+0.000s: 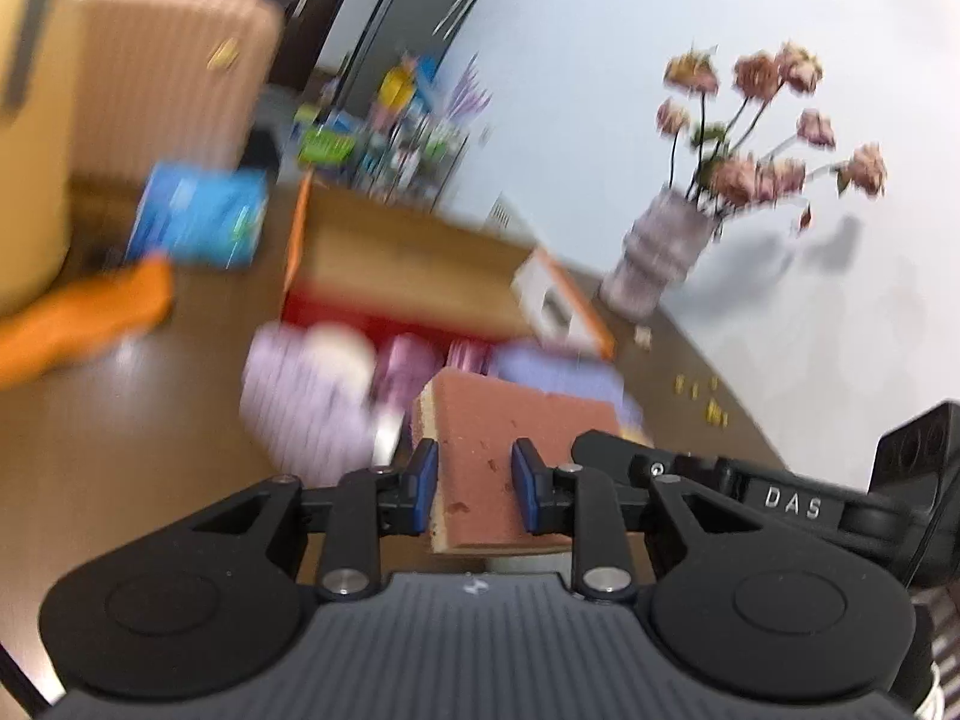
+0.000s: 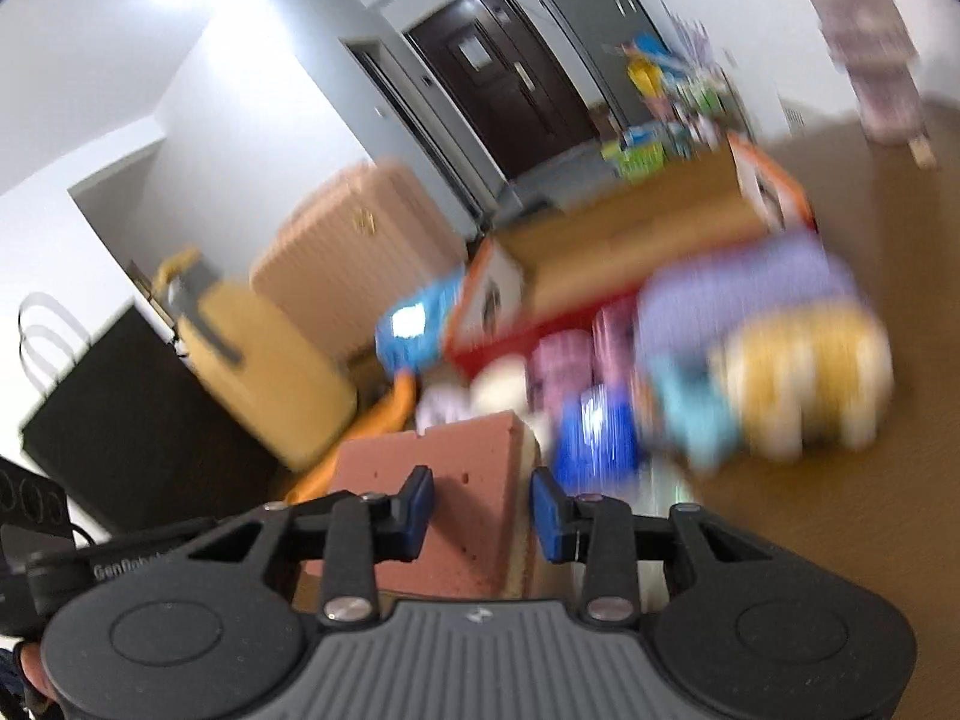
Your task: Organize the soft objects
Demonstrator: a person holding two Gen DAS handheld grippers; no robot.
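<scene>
Both grippers, left point(image 1: 474, 489) and right point(image 2: 483, 513), are clamped on one reddish-brown sponge block point(image 1: 510, 420). Beyond it lies an open cardboard box point(image 1: 408, 264) holding blurred soft items.

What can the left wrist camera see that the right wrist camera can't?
Only the left wrist view shows dried pink flowers in a pale ribbed vase. Only the right wrist view shows a dark door and a black paper bag. Both show a reddish-brown sponge block, with the left gripper and right gripper each around it, and an open cardboard box.
</scene>
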